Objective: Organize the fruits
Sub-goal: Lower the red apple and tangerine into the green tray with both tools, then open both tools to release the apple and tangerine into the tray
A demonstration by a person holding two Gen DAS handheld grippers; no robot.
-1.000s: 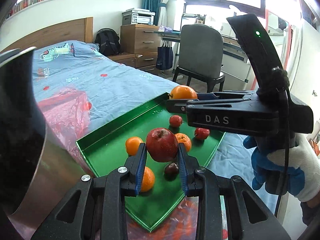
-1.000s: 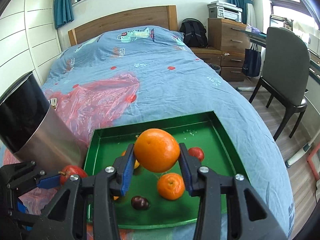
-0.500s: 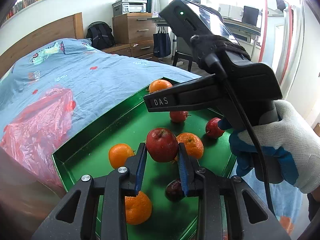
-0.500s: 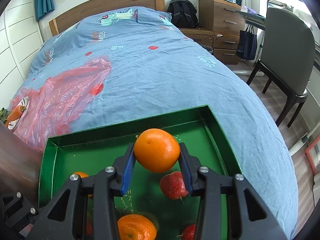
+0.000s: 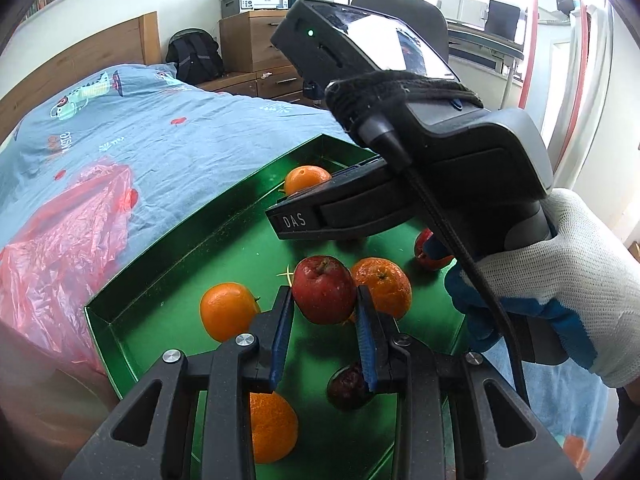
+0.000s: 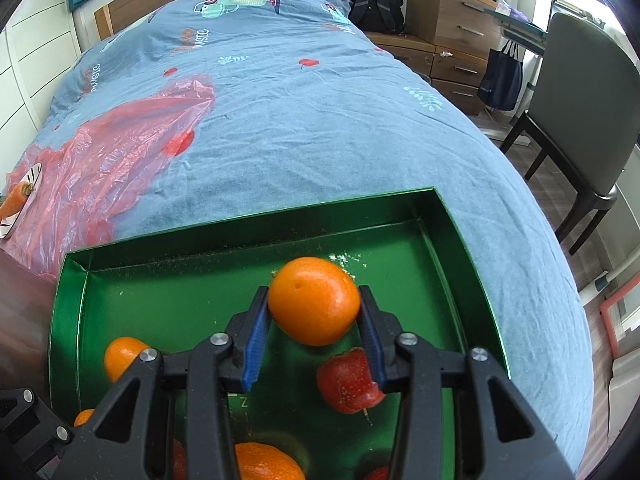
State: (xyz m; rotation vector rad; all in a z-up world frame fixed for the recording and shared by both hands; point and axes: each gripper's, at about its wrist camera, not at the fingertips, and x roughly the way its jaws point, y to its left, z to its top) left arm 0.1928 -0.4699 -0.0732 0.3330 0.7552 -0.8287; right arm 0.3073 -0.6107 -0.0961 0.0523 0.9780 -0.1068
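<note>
A green tray (image 5: 160, 280) lies on the blue bed and holds several oranges and small red fruits. My left gripper (image 5: 324, 300) is shut on a dark red apple (image 5: 323, 295) and holds it low over the tray's middle. My right gripper (image 6: 314, 304) is shut on an orange (image 6: 314, 300) and holds it over the tray's far part (image 6: 200, 252); from the left wrist view that orange (image 5: 306, 179) shows near the tray's far corner. A loose orange (image 5: 228, 312) and a dark plum (image 5: 347, 386) lie below the left gripper.
A red plastic bag (image 6: 120, 140) lies on the bed left of the tray. A plate with a carrot (image 6: 16, 200) sits at the far left. A grey chair (image 6: 580, 120) and wooden drawers (image 6: 452, 20) stand to the right of the bed.
Both grippers have moved forward and down over the tray with their fruits still held. The metal cylinder at the left has dropped out of view.
</note>
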